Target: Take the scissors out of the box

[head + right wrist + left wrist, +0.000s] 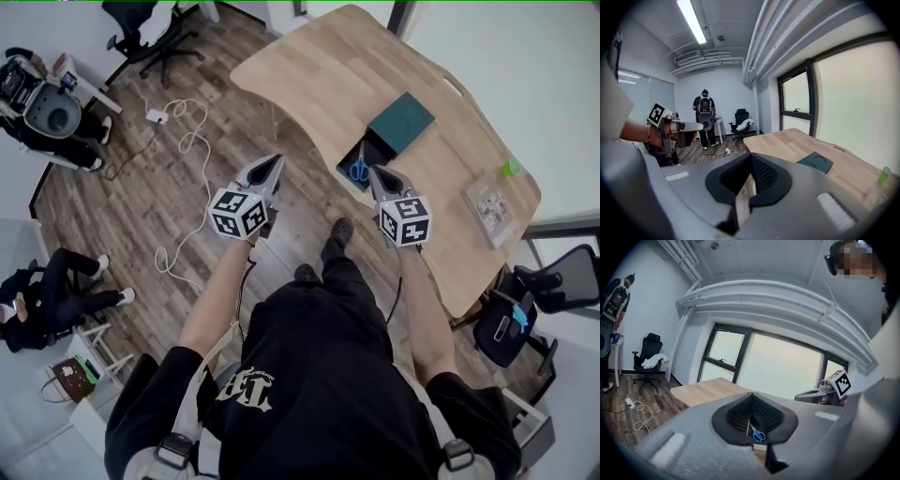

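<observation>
The wooden table [309,75] is bounded on the near side by a curved edge. The open dark box [375,150] is set just inside that edge, with its teal lid [401,122] laid at its far end. Bare tabletop is left beyond the lid and toward the rounded left end. Toward the right end a clear packet [487,206] and a small green item [509,169] are found, well apart from the box. Both tools are held over the plank floor [141,216], short of the table edge, with open floor between them and to their left (a white cable [194,141] is strewn there, farther out). The left gripper [274,161] is seen with its jaws pressed together and nothing between them. The right gripper [374,172] is likewise closed and empty, and in the head view its tip appears just beside the box's near corner. The scissors [359,167] are lying inside the box, at its near end. Their long axis is laid roughly from the near edge into the table: the blue handles are turned toward the person, and the blades are pointed away.
</observation>
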`<action>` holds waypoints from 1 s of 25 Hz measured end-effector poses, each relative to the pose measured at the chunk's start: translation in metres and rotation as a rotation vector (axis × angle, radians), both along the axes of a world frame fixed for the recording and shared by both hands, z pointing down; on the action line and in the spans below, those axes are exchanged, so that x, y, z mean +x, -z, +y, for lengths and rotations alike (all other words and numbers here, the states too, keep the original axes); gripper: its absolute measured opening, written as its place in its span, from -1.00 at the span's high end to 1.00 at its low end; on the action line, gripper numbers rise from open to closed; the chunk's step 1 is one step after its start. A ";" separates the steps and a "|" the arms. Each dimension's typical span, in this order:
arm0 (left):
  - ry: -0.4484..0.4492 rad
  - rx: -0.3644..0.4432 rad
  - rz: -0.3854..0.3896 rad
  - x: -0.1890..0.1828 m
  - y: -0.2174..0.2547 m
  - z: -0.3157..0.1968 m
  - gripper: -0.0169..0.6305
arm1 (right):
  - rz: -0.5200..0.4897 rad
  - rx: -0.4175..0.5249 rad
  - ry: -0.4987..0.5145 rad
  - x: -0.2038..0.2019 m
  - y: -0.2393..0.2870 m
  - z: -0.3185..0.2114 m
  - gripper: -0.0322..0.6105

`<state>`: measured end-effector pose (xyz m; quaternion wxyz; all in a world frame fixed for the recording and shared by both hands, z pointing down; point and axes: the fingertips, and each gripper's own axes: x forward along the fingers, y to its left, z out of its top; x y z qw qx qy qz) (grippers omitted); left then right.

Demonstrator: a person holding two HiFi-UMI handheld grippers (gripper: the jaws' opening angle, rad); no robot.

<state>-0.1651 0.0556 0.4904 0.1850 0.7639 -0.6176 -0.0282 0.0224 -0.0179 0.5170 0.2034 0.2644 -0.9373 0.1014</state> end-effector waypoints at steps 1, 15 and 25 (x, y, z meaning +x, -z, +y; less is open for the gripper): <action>-0.002 -0.002 0.000 -0.001 0.000 -0.007 0.95 | 0.002 -0.003 -0.001 0.000 -0.001 -0.007 0.89; -0.031 -0.015 -0.010 -0.024 0.000 -0.115 0.95 | -0.009 -0.017 -0.027 -0.026 -0.003 -0.112 0.89; -0.023 -0.013 -0.012 -0.030 0.006 -0.183 0.95 | -0.011 -0.028 -0.019 -0.033 -0.004 -0.179 0.89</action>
